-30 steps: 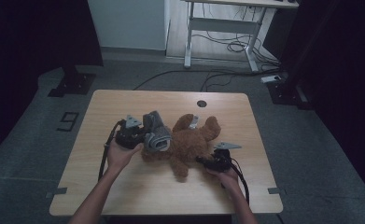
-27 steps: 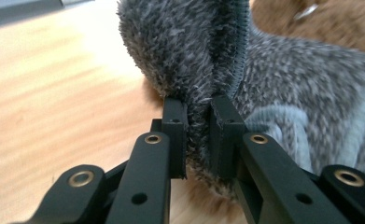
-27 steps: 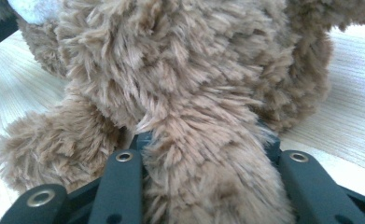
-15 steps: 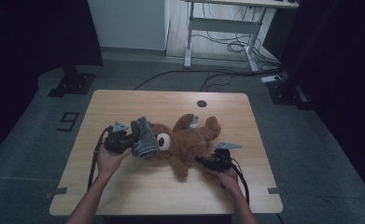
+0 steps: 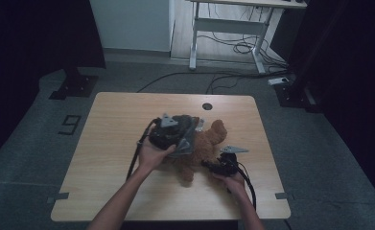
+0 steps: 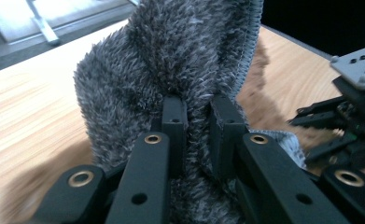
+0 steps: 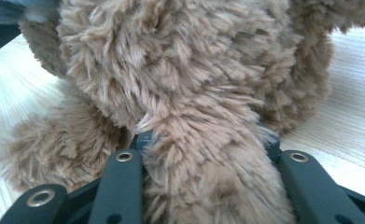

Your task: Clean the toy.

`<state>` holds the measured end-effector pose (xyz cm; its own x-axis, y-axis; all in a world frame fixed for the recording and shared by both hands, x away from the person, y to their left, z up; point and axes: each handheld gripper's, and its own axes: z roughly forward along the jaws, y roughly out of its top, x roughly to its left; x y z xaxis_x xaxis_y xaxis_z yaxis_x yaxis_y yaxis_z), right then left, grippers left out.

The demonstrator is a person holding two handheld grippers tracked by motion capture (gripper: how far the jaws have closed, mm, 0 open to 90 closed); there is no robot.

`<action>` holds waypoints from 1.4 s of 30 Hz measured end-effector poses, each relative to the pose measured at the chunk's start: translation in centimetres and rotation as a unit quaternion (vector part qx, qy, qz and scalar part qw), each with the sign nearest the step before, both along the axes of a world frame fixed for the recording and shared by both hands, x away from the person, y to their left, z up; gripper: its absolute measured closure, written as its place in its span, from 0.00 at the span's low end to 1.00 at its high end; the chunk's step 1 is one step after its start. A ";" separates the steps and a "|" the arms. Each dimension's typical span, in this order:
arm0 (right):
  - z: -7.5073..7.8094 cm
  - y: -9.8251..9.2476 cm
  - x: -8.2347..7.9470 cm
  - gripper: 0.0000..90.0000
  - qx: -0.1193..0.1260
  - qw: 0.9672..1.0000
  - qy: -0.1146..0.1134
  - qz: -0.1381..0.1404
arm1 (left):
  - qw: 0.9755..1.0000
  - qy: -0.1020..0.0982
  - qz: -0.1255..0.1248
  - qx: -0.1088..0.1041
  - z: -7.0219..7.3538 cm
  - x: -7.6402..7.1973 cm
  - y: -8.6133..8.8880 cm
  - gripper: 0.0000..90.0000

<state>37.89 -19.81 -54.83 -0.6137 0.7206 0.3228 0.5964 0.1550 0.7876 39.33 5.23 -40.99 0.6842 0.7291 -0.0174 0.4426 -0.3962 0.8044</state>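
A brown plush teddy bear (image 5: 202, 151) lies flat mid-desk, nearer the right edge; a grey fuzzy knitted garment (image 6: 171, 65) is bunched over its head end.

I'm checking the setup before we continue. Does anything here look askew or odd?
Only the grey fuzzy garment: it's bunched in a wad over the teddy bear, pinched by the left gripper, not on the bear. The right gripper clamps a bear limb. Nothing spilled or damaged.
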 end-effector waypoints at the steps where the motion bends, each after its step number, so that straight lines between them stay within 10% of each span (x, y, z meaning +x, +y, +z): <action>1: 0.0 0.0 0.0 0.66 0.000 1.000 0.000 0.000 | 1.000 0.005 -0.006 0.003 -0.2 0.3 -1.1 0.87; 8: 0.0 -0.1 0.0 0.66 -0.001 1.000 0.000 0.001 | 0.999 0.035 -0.030 0.026 -2.6 1.2 -6.2 0.86; 13: 0.0 -0.1 0.0 0.66 -0.003 1.000 -0.002 0.002 | 0.999 0.036 -0.025 0.028 -3.0 1.3 -5.9 0.87; 22: 0.0 0.0 -0.1 0.66 -0.004 1.000 0.000 0.003 | 0.998 0.020 0.009 0.053 -3.6 0.9 -1.5 0.87; 32: 0.0 0.1 0.0 0.66 -0.004 1.000 0.001 0.005 | 0.999 -0.004 0.045 0.024 -2.2 -0.7 4.4 0.87; 42: -0.1 0.1 0.1 0.66 -0.001 1.000 0.003 0.003 | 0.995 0.022 0.100 0.018 -4.6 -0.9 10.4 0.88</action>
<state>37.96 -19.69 -54.91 -0.6163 0.7175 0.3245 0.6001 0.1612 0.7835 38.39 15.59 -45.61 0.5240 0.8516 -0.0159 0.5507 -0.3245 0.7691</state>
